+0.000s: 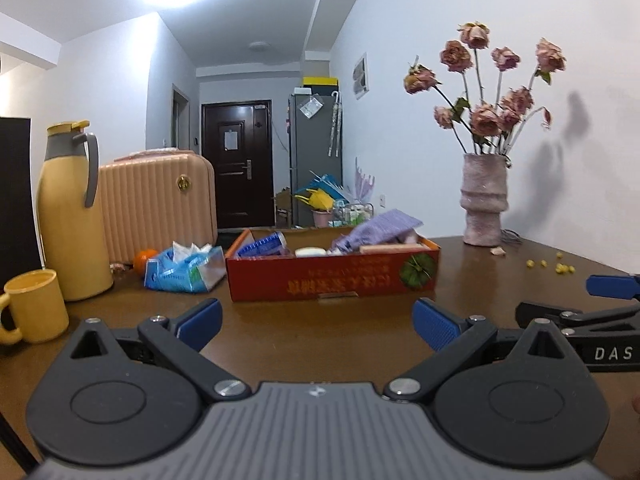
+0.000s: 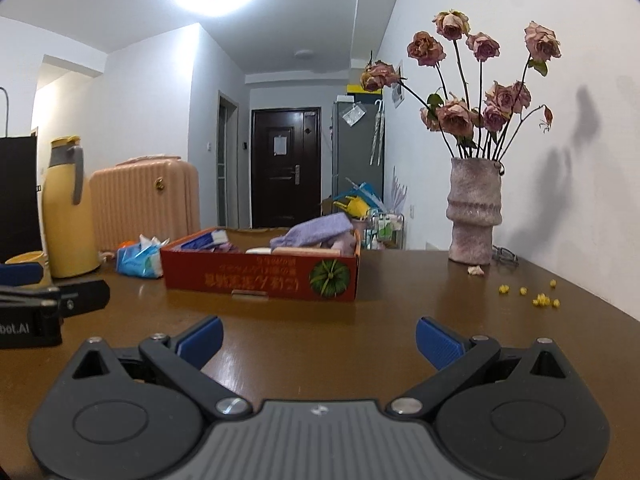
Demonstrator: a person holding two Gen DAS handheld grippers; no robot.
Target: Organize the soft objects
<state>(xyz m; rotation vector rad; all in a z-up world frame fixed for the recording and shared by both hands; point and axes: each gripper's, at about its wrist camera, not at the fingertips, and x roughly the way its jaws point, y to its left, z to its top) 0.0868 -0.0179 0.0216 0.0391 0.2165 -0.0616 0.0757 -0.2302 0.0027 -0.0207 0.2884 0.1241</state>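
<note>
Both tools, left tool (image 1: 318, 322) and right tool (image 2: 319, 340), gape empty so you can reach the red box (image 1: 332, 276) mid-frame.

A shallow red cardboard box (image 1: 332, 276) with a green pumpkin picture and upside-down gold lettering on its front wall sits on the brown table (image 1: 480, 280). A crumpled lilac cloth (image 1: 380, 228) rises above its rim toward the right, with a blue-and-white packet (image 1: 264, 245) leaning at the left and a pale flat piece (image 1: 310, 252) between them. Just left of the box, apart from it, lies a crinkled blue tissue pack (image 1: 186, 270), white tissue poking from its top.
</note>
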